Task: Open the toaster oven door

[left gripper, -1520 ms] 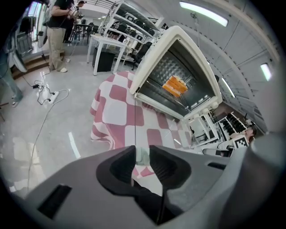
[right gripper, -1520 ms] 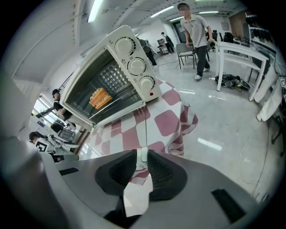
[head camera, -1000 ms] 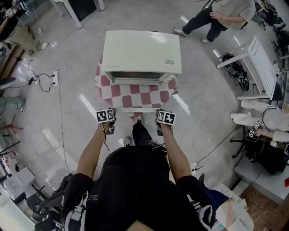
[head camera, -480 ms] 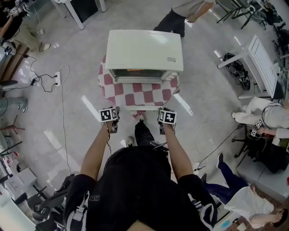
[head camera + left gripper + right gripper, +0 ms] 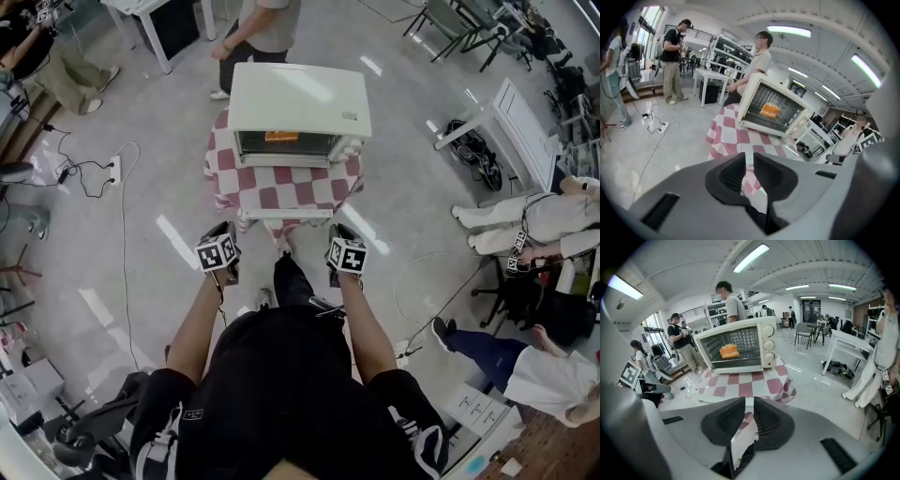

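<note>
A cream toaster oven [image 5: 300,98] stands on a small table under a pink-and-white checked cloth [image 5: 281,192]. Its glass door [image 5: 281,147] is closed, with something orange [image 5: 281,137] behind it. Both grippers hover short of the table's front edge, apart from the oven. My left gripper [image 5: 228,228] points at the oven [image 5: 773,110]; its jaws are closing, with a narrow gap and nothing between them [image 5: 749,159]. On the other side my right gripper [image 5: 339,228] faces the oven [image 5: 736,350] squarely; its jaws are closing too, on nothing [image 5: 749,404].
A person [image 5: 262,28] stands right behind the table. A power strip [image 5: 115,169] with cables lies on the floor at left. At right are a white table [image 5: 520,131] and seated people [image 5: 553,220]. Shiny floor surrounds the small table.
A passer-by has walked from the right to behind the oven's left side. The oven now sits higher in the head view with more of its front showing. Both grippers stay before the table.
</note>
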`<state>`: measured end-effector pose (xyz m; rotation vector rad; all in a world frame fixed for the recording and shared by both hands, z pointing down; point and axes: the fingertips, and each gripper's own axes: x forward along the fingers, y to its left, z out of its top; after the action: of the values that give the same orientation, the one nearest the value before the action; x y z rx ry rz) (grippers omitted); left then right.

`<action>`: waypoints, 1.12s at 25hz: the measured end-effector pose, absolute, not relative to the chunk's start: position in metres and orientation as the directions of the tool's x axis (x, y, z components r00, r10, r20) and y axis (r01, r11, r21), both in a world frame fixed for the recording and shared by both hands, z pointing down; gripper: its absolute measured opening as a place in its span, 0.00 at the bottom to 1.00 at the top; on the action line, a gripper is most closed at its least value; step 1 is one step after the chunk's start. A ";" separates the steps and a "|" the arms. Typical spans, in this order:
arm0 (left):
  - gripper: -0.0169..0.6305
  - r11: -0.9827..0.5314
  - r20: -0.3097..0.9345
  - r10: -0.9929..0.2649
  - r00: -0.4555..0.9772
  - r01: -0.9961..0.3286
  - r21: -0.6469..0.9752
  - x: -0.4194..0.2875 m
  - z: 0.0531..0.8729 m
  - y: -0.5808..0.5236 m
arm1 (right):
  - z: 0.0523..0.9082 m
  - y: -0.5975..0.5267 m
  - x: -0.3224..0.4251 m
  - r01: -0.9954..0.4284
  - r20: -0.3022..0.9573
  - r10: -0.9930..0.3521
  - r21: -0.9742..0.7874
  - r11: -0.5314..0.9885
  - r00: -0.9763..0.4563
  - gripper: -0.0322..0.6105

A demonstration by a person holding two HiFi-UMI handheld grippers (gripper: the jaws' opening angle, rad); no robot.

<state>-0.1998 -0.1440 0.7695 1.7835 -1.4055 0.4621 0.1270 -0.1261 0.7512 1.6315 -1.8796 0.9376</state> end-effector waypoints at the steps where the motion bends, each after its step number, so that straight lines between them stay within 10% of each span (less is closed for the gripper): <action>1: 0.10 -0.086 0.678 -0.661 0.321 -0.930 0.357 -0.199 0.755 -0.140 | 0.740 -0.118 0.123 -0.981 0.720 -0.672 -0.185 0.057 -0.175 0.16; 28: 0.05 -0.399 0.147 -0.891 0.430 -0.895 0.202 -0.073 0.495 0.003 | 0.534 0.011 0.098 -0.951 0.333 -0.892 -0.154 0.268 -0.305 0.10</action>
<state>-0.0728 0.0025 0.4947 2.4359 -1.5549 0.0222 0.0976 0.0109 0.5340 1.7322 -2.3527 0.4867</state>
